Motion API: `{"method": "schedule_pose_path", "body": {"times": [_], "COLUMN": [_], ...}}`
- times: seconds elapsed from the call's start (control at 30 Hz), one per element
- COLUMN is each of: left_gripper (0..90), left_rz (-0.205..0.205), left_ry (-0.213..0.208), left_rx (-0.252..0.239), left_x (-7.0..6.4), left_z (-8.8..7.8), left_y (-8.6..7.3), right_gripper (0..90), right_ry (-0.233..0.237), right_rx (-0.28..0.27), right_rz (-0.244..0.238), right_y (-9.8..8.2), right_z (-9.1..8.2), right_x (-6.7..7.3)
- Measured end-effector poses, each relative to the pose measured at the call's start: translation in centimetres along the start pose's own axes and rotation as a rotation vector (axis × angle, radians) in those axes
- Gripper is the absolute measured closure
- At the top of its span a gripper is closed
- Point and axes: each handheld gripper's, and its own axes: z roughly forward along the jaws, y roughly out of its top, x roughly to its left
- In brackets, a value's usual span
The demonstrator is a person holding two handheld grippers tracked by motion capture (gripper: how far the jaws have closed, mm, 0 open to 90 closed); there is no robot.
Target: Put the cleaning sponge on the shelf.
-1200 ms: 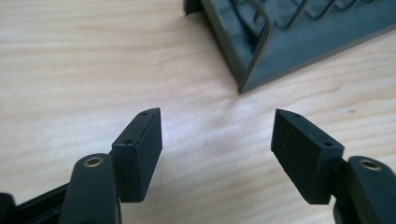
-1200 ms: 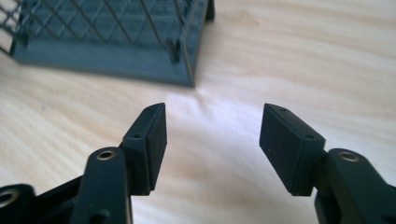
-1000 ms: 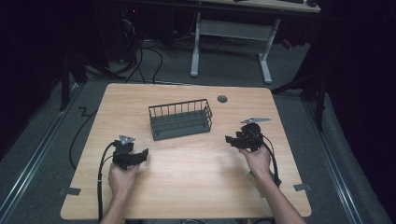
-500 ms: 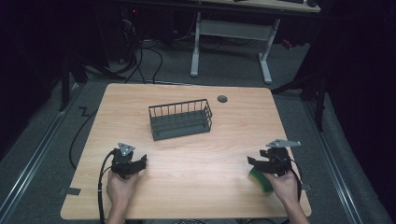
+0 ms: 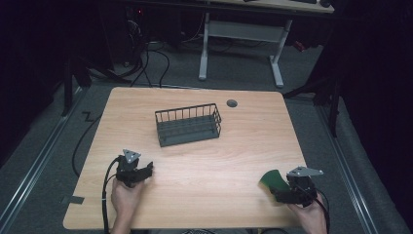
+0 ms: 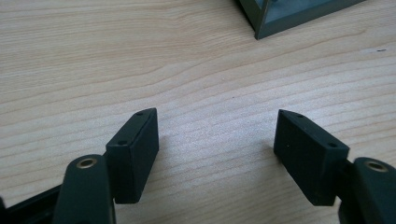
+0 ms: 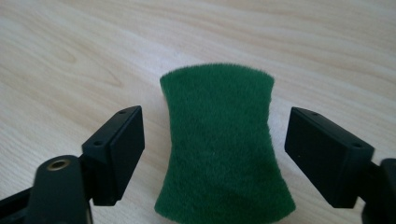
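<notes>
Green fibrous scouring pad (image 7: pixel 223 140), rectangular with pinched sides: lies flat on the pale wood-grain counter (image 5: pixel 234 151) near its front right corner, between the black fingers (image 7: pixel 116 154) of the right gripper (image 7: pixel 229 154), a gap on each side, touching neither. These fingers have just been opening and stand wide, holding nothing. Left gripper (image 6: pixel 224 154): at the front left, fingers spread wide over bare counter, empty. Dark grey wire basket (image 5: pixel 188 124): mid-counter, well apart from both grippers.
</notes>
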Motion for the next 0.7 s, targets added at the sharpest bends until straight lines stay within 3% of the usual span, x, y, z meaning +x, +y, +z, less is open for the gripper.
{"method": "schedule_pose_path", "body": {"times": [0.13,0.3,0.7], "left_gripper": [31.4,30.9,30.6], "left_rz": [0.000,0.002,-0.001], "left_ry": [-0.001,-0.002,-0.002], "left_rx": [0.001,0.002,0.001], "left_x": [0.0,0.0,0.0], "left_z": [0.0,0.0,0.0], "left_y": [0.0,0.0,0.0], "right_gripper": [17.7,17.2,15.4], "right_ry": [0.010,-0.028,-0.022], "right_rx": [0.016,0.029,0.131], "right_rz": [-0.004,0.003,-0.030], "right_y": [-0.1,0.6,2.6], "right_z": [0.6,1.7,3.6], "right_x": [0.0,-0.4,-0.5]}}
